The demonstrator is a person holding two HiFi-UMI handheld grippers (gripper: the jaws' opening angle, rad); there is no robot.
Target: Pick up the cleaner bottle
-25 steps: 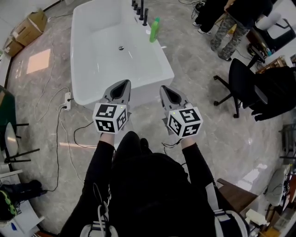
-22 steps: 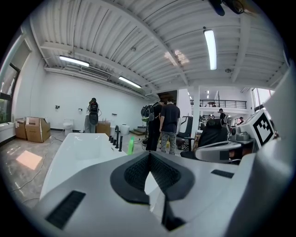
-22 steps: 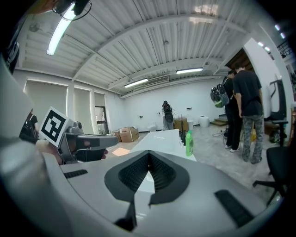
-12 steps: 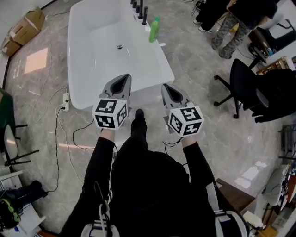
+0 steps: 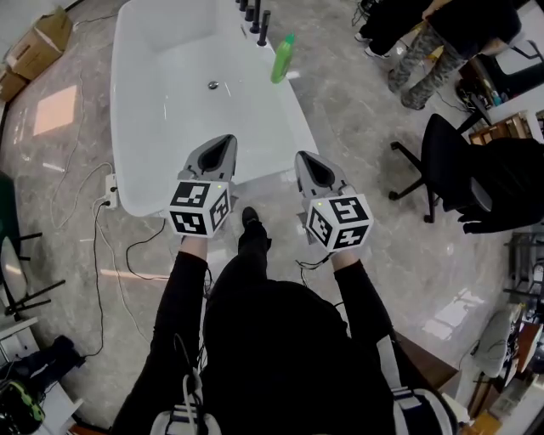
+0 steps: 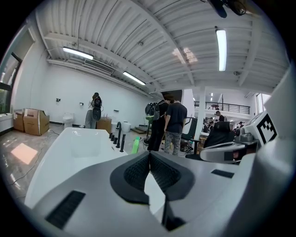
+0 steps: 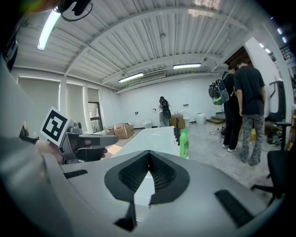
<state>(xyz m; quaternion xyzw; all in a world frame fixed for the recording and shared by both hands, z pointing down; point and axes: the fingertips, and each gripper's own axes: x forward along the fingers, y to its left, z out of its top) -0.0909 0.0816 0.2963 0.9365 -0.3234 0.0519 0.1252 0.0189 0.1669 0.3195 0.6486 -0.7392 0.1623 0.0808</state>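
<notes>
You're at the approach step: across the white bathtub [image 5: 170, 102], the green cleaner bottle [image 5: 282, 58] stands on its far right rim, well apart from your left tongs [image 5: 223, 146] and right tongs [image 5: 308, 161], both pinched closed and empty, so next reach over and open one.

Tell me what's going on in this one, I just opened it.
A person stands at the near end of a white bathtub, holding the left gripper and the right gripper out side by side. Both have their jaws together with nothing between them. The green cleaner bottle stands upright on the tub's far right rim, beside the black faucet fittings. Neither gripper has reached it yet.
</notes>
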